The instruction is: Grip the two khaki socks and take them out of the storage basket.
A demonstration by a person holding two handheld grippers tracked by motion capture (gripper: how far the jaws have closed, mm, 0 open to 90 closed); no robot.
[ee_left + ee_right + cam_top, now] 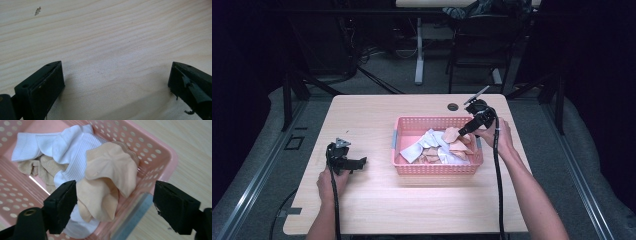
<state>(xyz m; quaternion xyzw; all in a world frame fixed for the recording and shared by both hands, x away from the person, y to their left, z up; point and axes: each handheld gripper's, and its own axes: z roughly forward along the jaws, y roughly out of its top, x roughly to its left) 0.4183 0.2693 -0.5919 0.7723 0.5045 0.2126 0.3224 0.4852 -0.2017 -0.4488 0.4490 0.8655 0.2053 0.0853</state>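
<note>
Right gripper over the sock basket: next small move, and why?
Probably lower the right gripper onto the beige sock and close. Its fingers stand open with nothing pinched, and that sock lies on top of the pile, at the pink basket's near corner, partly between them. The left gripper rests open over the table.

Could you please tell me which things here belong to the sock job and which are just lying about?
In the job:
pink basket
beige socks
white socks
right tongs, open over the socks

Lying about:
left tongs, open on the bare table
table hole
</note>
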